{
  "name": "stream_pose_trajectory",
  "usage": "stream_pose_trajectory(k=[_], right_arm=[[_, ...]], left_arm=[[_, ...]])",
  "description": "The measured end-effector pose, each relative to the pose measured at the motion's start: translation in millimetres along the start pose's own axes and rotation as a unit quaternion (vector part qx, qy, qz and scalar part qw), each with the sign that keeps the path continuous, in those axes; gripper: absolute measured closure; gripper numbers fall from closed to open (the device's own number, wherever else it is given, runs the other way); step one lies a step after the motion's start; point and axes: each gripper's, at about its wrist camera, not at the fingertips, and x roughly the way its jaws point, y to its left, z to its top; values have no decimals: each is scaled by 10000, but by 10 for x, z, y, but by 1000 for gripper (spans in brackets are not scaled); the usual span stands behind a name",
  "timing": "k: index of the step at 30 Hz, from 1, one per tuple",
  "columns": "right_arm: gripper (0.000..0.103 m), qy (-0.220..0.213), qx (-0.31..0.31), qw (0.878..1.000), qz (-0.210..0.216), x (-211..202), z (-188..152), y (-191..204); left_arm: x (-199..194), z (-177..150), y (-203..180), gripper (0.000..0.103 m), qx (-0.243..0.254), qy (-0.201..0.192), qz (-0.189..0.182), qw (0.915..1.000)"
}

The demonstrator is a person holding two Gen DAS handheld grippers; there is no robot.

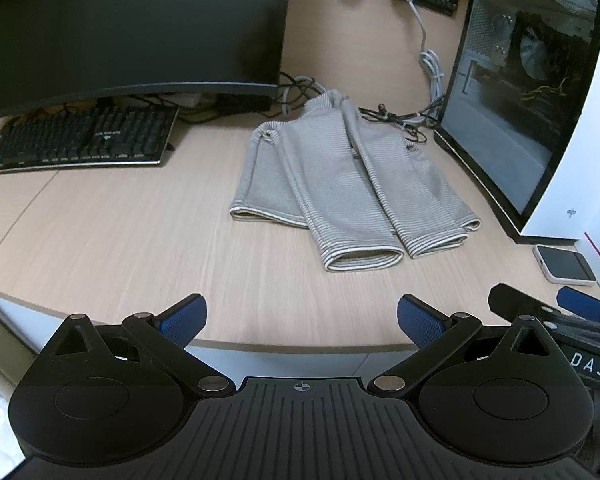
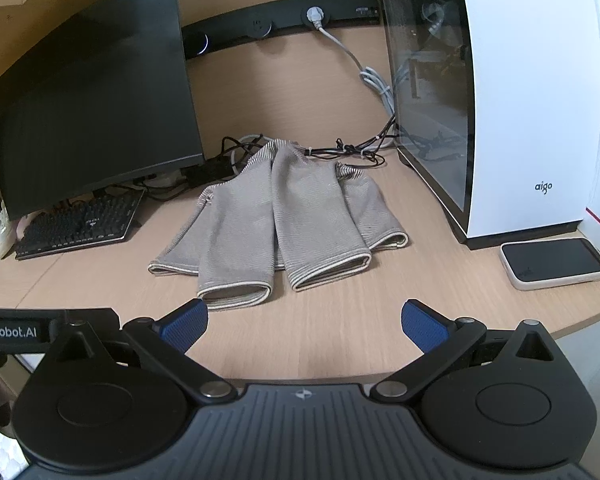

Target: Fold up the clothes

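Both tools wide apart, empty: left tool (image 1: 302, 322) and right tool (image 2: 305, 326) hover over the desk (image 1: 120, 240) near edge. Striped top (image 1: 340, 184) lies mid-desk, sleeves folded over the body, between monitor (image 1: 132, 24) and PC case (image 1: 540, 112). Collar end overlaps the cables (image 1: 404, 118); monitor cut off at frame edge, partly hiding the keyboard (image 1: 80, 140).

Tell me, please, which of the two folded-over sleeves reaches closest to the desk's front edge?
The left sleeve: its cuff lies nearest the front edge, just ahead of the right gripper, while the right sleeve ends farther back.
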Motion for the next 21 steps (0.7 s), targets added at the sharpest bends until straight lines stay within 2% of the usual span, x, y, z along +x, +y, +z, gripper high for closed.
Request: stream_pose_trajectory(k=[12, 21], right_arm=[[0, 109, -69, 9999, -51, 142, 51, -4], [0, 290, 132, 9992, -248, 505, 189, 80]], left_arm=[[120, 49, 69, 0, -59, 29, 31, 10000], [601, 351, 312, 0, -55, 328, -243, 9992]])
